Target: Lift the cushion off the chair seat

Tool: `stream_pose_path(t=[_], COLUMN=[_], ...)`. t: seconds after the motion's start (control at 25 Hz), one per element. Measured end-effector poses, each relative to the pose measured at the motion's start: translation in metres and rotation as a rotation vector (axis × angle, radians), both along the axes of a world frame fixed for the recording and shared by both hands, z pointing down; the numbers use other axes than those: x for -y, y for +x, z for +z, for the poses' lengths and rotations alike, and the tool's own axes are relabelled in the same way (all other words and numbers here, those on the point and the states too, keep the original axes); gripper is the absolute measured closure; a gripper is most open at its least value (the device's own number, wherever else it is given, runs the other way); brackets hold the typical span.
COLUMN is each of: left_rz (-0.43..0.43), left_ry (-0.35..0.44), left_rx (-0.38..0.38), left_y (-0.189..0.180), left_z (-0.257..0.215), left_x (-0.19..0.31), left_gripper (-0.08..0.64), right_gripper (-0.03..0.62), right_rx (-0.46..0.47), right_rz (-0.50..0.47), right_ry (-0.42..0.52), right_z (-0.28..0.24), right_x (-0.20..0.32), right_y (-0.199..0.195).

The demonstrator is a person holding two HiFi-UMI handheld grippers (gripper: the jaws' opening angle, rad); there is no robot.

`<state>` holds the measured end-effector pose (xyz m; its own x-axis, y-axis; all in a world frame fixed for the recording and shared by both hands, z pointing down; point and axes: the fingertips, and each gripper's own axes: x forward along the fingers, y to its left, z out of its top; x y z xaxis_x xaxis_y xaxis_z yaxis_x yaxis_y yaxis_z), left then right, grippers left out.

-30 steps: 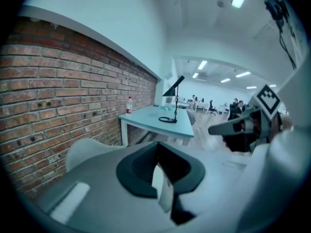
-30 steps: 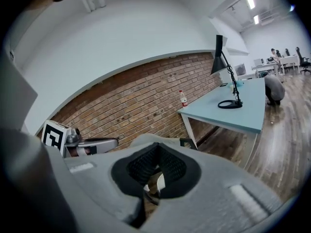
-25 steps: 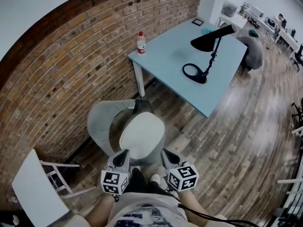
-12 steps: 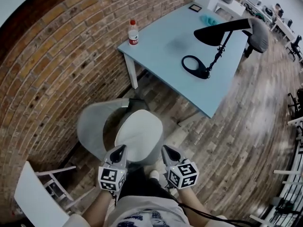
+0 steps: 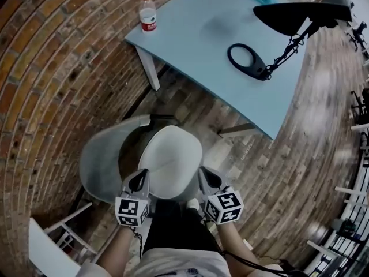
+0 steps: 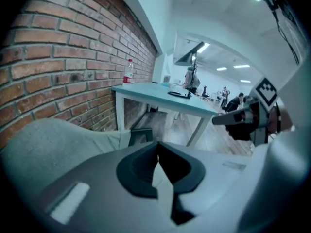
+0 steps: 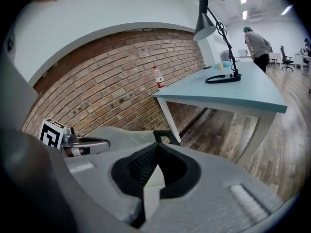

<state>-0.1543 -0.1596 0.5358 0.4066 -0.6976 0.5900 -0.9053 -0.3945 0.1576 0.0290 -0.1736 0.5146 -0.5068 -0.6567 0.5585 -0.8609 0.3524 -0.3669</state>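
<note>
A white rounded cushion [image 5: 171,160] lies on the seat of a grey shell chair [image 5: 99,161] by the brick wall. In the head view my left gripper [image 5: 140,175] points at the cushion's near left edge and my right gripper [image 5: 204,173] at its near right edge. Both are shut with nothing between the jaws, and I cannot tell whether either touches the cushion. In the left gripper view the shut left gripper [image 6: 158,155] faces the grey chair back [image 6: 58,140]. The right gripper view shows the shut right gripper [image 7: 158,154] with the chair back [image 7: 121,134] beyond it.
A light blue table [image 5: 213,39] stands behind the chair with a black desk lamp [image 5: 288,22] and a red-capped bottle [image 5: 147,11] on it. The brick wall [image 5: 52,68] runs along the left. A white chair [image 5: 46,253] stands at the lower left. Wooden floor [image 5: 300,154] lies to the right.
Both grippers have come down and forward together toward the cushion's near edge. The head view has tipped further down, so chair and table look larger. The jaws stayed shut.
</note>
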Motion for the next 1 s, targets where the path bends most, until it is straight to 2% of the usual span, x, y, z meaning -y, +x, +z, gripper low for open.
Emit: stream_pose_path(t=[0.36,0.76,1.0], left_rz=[-0.010,-0.002,0.012], left_ry=[-0.076,-0.126,-0.161], left_rx=[0.013,0.027,0.029], left_y=[-0.027,-0.027,-0.027], left_z=[0.088,0.164,0.211], left_x=[0.032,0.040,0.042], left_gripper=[0.568,0.568,0.565], right_gripper=[0.594,0.594,0.594], right_rx=[-0.022,-0.039,-0.080], right_rz=[0.042,0.064,0.075], right_ry=[-0.052,-0.077,-0.095], right_z=[0.085,0.159,0.203], right_x=[0.030,0.043,0.045], right_y=[-0.006,-0.004,0.007])
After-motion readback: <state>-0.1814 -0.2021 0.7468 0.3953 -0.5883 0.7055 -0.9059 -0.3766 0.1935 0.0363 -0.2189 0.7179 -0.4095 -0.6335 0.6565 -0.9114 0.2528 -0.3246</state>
